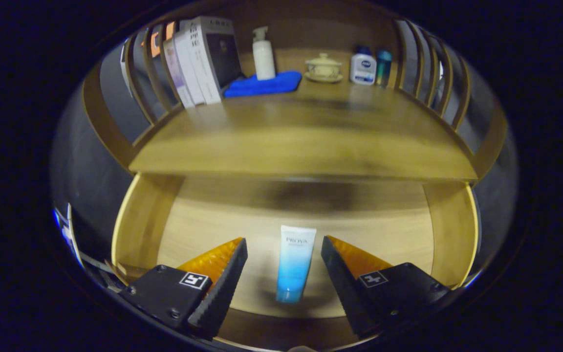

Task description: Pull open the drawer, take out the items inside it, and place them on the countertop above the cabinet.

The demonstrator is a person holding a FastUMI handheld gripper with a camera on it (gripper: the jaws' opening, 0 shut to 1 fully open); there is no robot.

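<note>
Drawer (130,230) is open; the tube (295,264) lies inside, between your gripper (284,249) fingers, which are spread apart, not touching. You must grab it and move it to the countertop (301,142).

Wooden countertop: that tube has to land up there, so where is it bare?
The wooden countertop is bare across its front half. The back is crowded: upright books, blue cloth under a white pump bottle, lidded cup, two small bottles. Open jaws flank the blue-white tube.
</note>
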